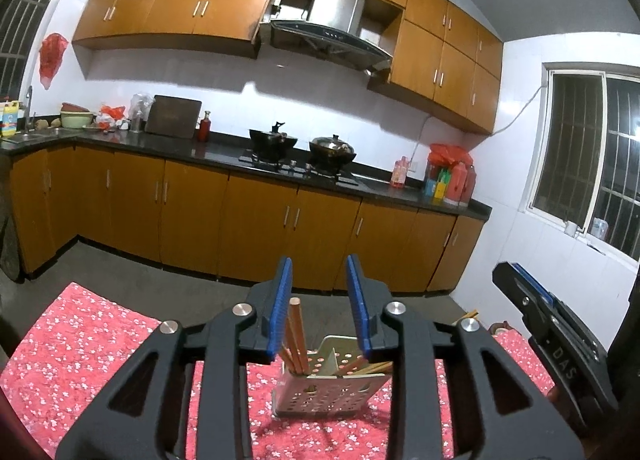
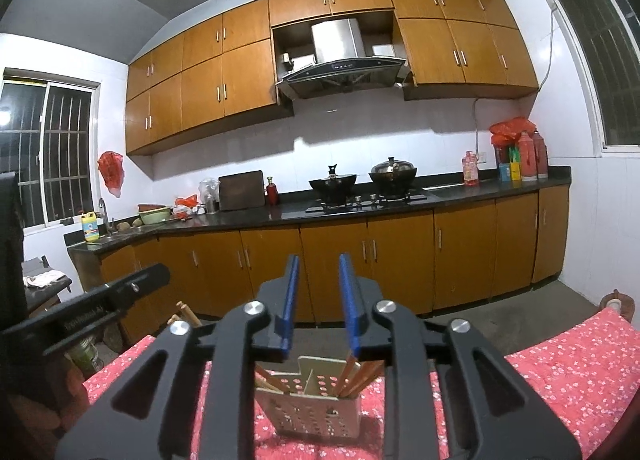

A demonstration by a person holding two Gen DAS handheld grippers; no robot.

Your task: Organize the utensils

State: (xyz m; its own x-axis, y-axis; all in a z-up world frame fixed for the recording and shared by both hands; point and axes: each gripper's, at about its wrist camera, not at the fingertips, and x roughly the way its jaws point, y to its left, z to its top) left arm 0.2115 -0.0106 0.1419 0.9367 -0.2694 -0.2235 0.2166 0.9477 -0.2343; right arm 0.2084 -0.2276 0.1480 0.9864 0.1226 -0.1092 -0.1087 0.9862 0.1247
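Note:
A perforated metal utensil holder point(image 1: 332, 392) stands on the red floral tablecloth point(image 1: 80, 344), with wooden chopsticks point(image 1: 298, 340) upright in its left compartment and more leaning in its right. My left gripper point(image 1: 320, 308) is open above it, empty. In the right wrist view the same holder point(image 2: 316, 408) holds chopsticks point(image 2: 356, 374) in both compartments. My right gripper point(image 2: 320, 300) is open above it, empty. The right gripper also shows at the right edge of the left wrist view point(image 1: 548, 320).
Wooden kitchen cabinets point(image 1: 256, 216) and a dark counter with two pots on a stove point(image 1: 304, 148) lie beyond the table. Two chopstick ends point(image 2: 186, 312) stick up at the table's far left edge. A small round object point(image 2: 616, 302) sits past the right corner.

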